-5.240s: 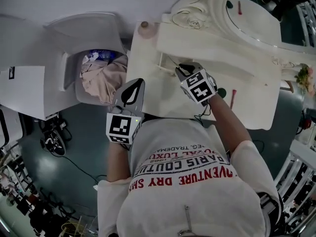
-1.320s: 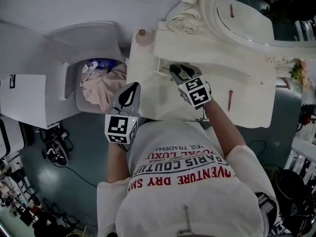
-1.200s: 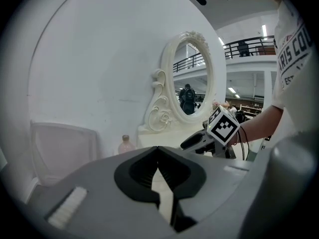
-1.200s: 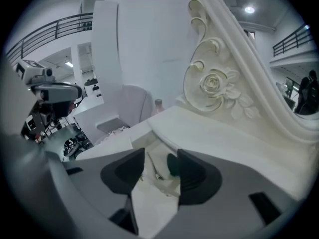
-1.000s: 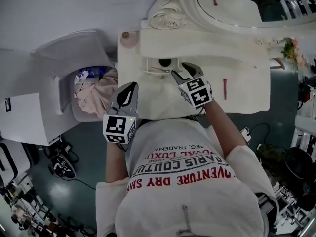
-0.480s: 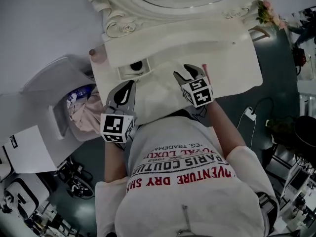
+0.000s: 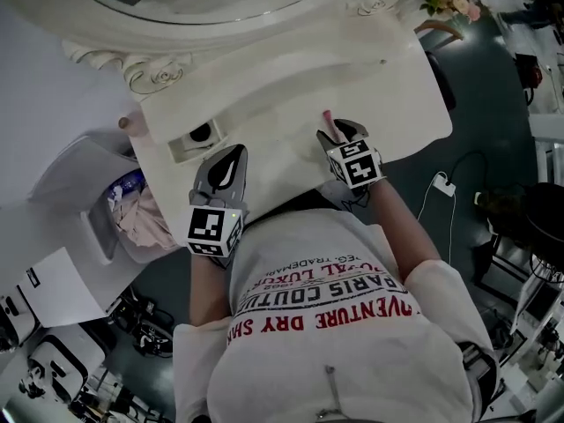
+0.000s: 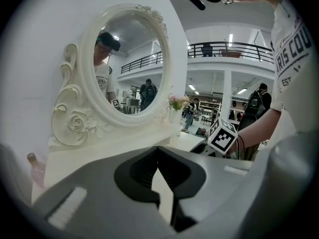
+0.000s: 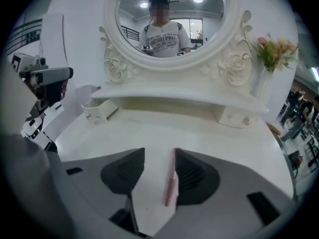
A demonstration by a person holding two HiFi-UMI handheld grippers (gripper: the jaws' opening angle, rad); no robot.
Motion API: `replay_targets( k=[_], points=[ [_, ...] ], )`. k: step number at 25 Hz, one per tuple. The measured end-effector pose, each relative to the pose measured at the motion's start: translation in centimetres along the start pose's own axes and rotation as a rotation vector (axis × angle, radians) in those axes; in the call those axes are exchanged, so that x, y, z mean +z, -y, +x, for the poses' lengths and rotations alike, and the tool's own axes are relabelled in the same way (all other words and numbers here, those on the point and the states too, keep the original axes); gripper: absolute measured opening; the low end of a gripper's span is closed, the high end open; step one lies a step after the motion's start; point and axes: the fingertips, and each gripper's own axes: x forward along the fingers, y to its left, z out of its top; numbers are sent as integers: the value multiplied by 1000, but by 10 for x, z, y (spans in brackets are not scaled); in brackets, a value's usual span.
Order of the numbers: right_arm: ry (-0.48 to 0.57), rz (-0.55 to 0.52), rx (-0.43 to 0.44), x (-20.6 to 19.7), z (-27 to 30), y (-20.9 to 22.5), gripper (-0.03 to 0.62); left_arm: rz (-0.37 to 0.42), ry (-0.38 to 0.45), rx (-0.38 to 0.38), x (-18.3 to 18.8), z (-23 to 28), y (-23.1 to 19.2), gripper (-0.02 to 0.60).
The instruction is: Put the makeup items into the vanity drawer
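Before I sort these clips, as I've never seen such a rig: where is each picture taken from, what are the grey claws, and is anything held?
A person holds a two-jaw gripper in each hand. The marker cubes are part of the grippers. One picture looks down from a camera on the person's head. The other two come from cameras on the grippers, each looking along its own jaws. The person stands at a white vanity with an oval mirror, flowers and a small open drawer. The left gripper has its jaws together and holds nothing. The right gripper has its jaws apart over the tabletop. A pink stick lies on the top between them, beside one pad, not clamped.
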Motion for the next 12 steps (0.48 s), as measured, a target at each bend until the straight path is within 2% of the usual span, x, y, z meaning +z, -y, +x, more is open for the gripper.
replay_targets(
  k=[4, 12],
  points=[
    [-61, 10, 15, -24, 5, 14, 176, -11, -25, -20, -4, 14, 19, 11],
    [-128, 38, 47, -43, 28, 26, 171, -23, -52, -8, -12, 33, 25, 11]
  ],
)
